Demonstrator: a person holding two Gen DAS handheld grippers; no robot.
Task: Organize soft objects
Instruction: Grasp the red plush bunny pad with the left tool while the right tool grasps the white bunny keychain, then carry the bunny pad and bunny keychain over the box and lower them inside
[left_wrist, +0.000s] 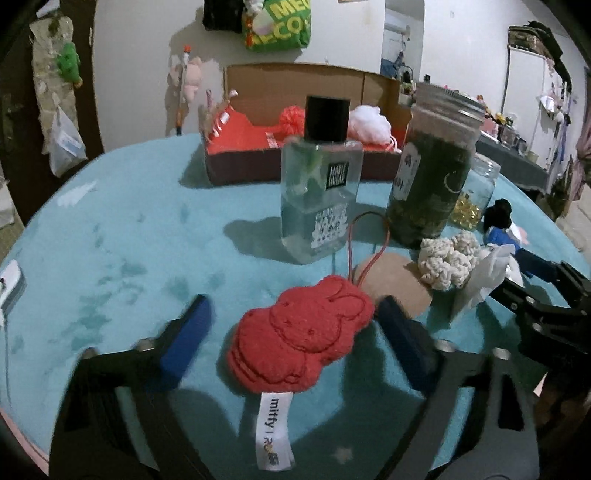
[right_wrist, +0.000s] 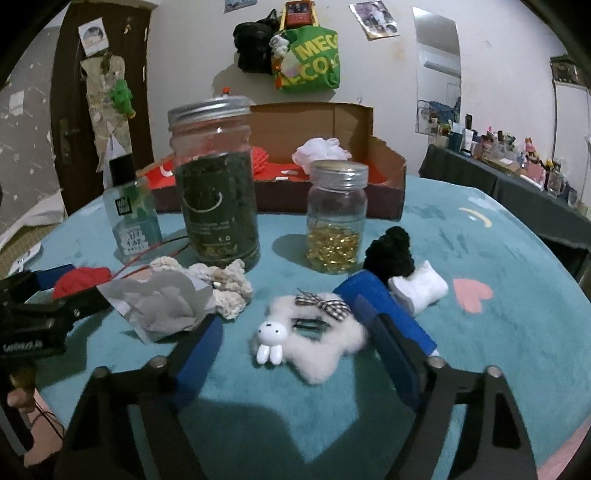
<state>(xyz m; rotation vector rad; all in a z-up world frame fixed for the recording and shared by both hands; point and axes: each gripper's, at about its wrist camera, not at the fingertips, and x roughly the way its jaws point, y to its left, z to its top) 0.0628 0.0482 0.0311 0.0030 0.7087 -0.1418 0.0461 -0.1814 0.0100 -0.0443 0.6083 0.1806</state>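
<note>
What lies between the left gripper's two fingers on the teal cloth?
The red Miffy plush lies flat there, between the open left gripper, its white label toward the camera. The left wrist view shows it.

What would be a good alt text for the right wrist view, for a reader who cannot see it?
The open right gripper straddles a fluffy white bunny clip lying on a teal cloth. Behind stand two jars and a bottle, with a cardboard box at the back.

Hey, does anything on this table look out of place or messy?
Yes: a crumpled paper wad lies among the soft toys, beside the cream knit piece; it looks like trash. Nothing looks spilled, and both jars stand upright.
</note>
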